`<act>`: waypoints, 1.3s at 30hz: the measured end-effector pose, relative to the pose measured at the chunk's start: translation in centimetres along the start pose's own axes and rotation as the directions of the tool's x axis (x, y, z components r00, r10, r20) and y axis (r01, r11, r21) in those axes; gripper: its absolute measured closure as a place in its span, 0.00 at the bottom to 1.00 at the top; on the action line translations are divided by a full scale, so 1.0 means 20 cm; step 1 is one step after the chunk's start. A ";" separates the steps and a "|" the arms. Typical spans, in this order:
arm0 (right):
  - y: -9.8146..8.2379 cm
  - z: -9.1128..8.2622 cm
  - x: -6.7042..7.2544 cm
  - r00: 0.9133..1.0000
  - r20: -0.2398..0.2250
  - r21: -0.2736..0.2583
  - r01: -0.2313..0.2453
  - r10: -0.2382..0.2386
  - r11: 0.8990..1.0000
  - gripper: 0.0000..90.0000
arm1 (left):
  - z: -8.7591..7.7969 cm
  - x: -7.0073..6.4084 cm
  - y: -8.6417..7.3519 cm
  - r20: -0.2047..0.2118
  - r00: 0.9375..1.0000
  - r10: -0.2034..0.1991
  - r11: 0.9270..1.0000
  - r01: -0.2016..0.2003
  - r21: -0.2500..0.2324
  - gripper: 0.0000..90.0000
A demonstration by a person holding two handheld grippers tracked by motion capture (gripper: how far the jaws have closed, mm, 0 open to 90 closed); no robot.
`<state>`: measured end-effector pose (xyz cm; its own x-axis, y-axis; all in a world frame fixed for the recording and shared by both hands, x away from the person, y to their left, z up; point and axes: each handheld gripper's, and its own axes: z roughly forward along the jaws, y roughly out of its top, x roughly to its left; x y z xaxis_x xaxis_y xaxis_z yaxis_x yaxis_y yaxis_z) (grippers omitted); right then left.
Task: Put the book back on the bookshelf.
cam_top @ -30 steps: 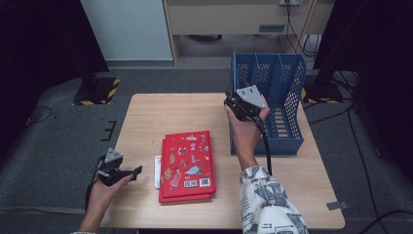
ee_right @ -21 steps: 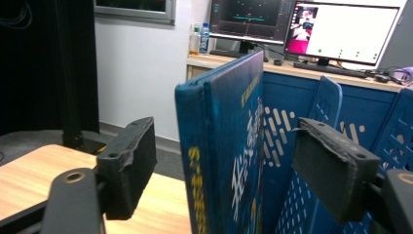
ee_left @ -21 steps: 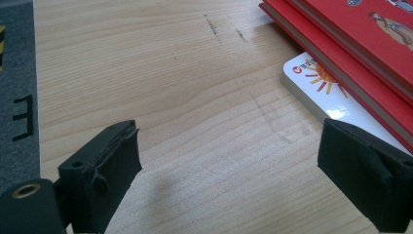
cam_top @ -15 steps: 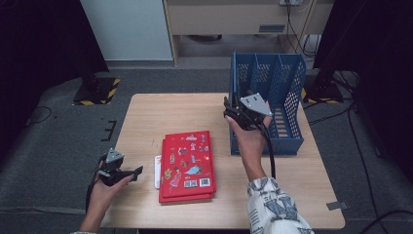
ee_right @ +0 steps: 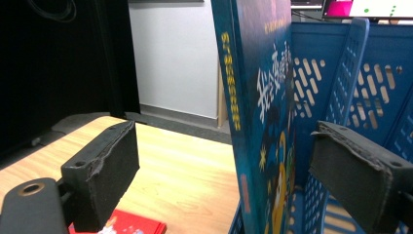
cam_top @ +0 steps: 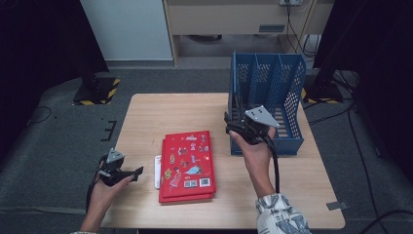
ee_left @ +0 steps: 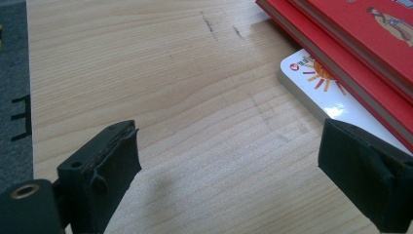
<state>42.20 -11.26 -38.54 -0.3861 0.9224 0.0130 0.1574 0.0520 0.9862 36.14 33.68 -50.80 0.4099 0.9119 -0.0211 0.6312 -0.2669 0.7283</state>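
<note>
A blue picture book (ee_right: pixel 258 73) stands upright in the left slot of the blue file rack (cam_top: pixel 287 97). My right gripper (cam_top: pixel 237 122) is at the rack's front left corner. Its jaws have just been opening. In the right gripper view the gripper (ee_right: pixel 229 146) has the book's spine between its pads with a gap on each side. Two red books (cam_top: pixel 187 163) lie stacked flat on the table, on top of a thin white book (cam_top: pixel 158 170). My left gripper (cam_top: pixel 139 171) rests open at the table's front left and points at that stack.
The wooden table (cam_top: pixel 160 112) has bare room at the back left. The rack (ee_right: pixel 380 83) takes up the back right corner. In the left gripper view the white book (ee_left: pixel 311 78) and the red books (ee_left: pixel 370 29) lie just beyond the open gripper (ee_left: pixel 229 146).
My right hand has drawn back from the rack toward the person's side and a little lower. The left hand has stayed where it was.
</note>
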 end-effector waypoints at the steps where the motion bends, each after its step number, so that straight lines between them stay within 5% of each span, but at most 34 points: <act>1: -0.01 -0.01 0.00 1.000 -0.008 0.004 -0.008 0.008 1.000 0.12 | 0.00 0.00 0.00 0.001 1.000 0.002 1.000 -0.002 0.002 0.08; 20: -0.19 -0.12 0.03 0.996 -0.090 0.082 -0.017 0.024 0.996 0.17 | 0.00 -0.01 0.00 0.030 1.000 0.002 1.000 -0.001 -0.011 0.07; 39: -0.38 -0.14 0.17 0.973 -0.230 0.207 0.046 0.003 0.977 0.34 | 0.00 -0.07 0.03 0.061 0.998 0.030 0.999 -0.029 -0.029 0.11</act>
<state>37.04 -9.61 -45.58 -0.5841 0.8099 0.0536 0.3246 0.1725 0.9300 35.94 32.27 -50.40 0.4682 0.8827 -0.0407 0.5996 -0.2836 0.7484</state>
